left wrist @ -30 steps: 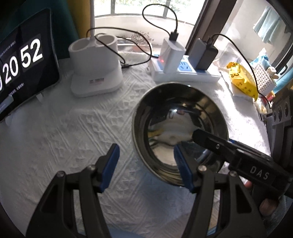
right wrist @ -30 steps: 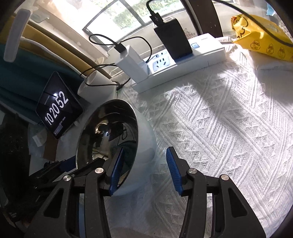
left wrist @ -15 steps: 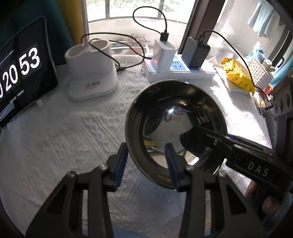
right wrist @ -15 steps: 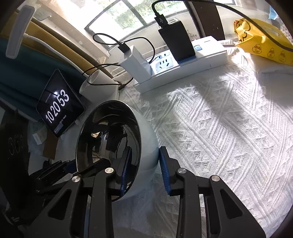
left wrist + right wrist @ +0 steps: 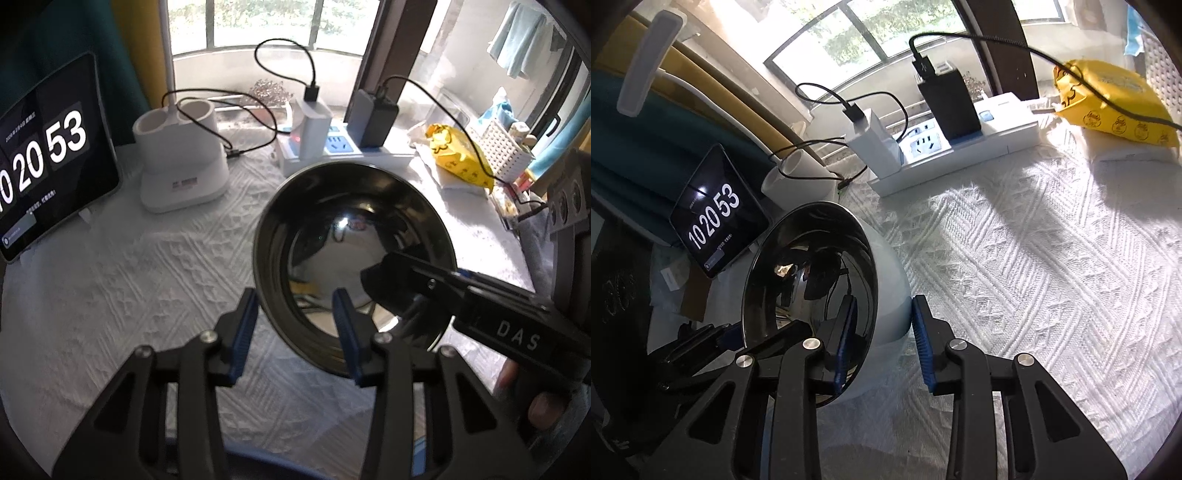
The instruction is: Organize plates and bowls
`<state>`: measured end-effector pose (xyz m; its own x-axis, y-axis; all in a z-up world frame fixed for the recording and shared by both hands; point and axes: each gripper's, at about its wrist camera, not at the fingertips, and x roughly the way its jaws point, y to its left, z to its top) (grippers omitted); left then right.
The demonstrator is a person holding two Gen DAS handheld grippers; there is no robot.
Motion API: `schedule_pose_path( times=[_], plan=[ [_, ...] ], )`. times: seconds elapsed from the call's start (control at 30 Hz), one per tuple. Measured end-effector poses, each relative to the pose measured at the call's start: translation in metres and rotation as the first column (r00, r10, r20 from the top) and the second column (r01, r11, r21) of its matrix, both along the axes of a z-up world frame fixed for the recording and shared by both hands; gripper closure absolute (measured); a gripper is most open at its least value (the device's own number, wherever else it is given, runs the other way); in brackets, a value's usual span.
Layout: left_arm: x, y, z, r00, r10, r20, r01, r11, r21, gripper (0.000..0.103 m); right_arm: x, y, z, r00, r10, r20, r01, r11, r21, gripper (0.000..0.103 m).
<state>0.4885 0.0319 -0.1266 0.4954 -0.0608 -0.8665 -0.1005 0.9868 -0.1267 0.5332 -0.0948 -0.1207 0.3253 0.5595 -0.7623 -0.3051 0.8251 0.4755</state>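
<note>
Only one bowl point(image 5: 351, 251) in view, clamped at its near rim by left tongs point(image 5: 295, 328) and at its right wall by right tongs point(image 5: 882, 339) above the worktop point(image 5: 1034, 258) (no plates visible), so organizing barely begun.

Bare cloth point(image 5: 1052, 280) right of bowl point(image 5: 886, 280); power strip point(image 5: 960, 147) blocks behind.

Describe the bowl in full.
The bowl is round, with a mirror-like steel inside and a smooth white outside. It is tilted, its opening facing the left gripper's side. The left gripper and the right gripper each clamp its rim, one finger inside and one outside. It sits above the white textured cloth.
</note>
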Motion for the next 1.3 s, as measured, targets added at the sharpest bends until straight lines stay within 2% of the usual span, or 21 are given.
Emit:
schedule_pose_path(
  times=[0.7, 1.3],
  plan=[
    [-0.040, -0.010, 0.043, 0.996, -0.022, 0.084, 0.022, 1.000, -0.003, 0.061, -0.041, -0.008, 0.044, 0.997, -0.011, 0.077, 0.011, 1.000, -0.001, 0.071],
    [-0.095, 0.010, 0.069, 0.989, -0.005, 0.151, 0.009, 1.000, -0.020, 0.061, -0.095, 0.013, 0.077, 0.989, 0.007, 0.145, -0.004, 1.000, -0.016, 0.071]
  ],
)
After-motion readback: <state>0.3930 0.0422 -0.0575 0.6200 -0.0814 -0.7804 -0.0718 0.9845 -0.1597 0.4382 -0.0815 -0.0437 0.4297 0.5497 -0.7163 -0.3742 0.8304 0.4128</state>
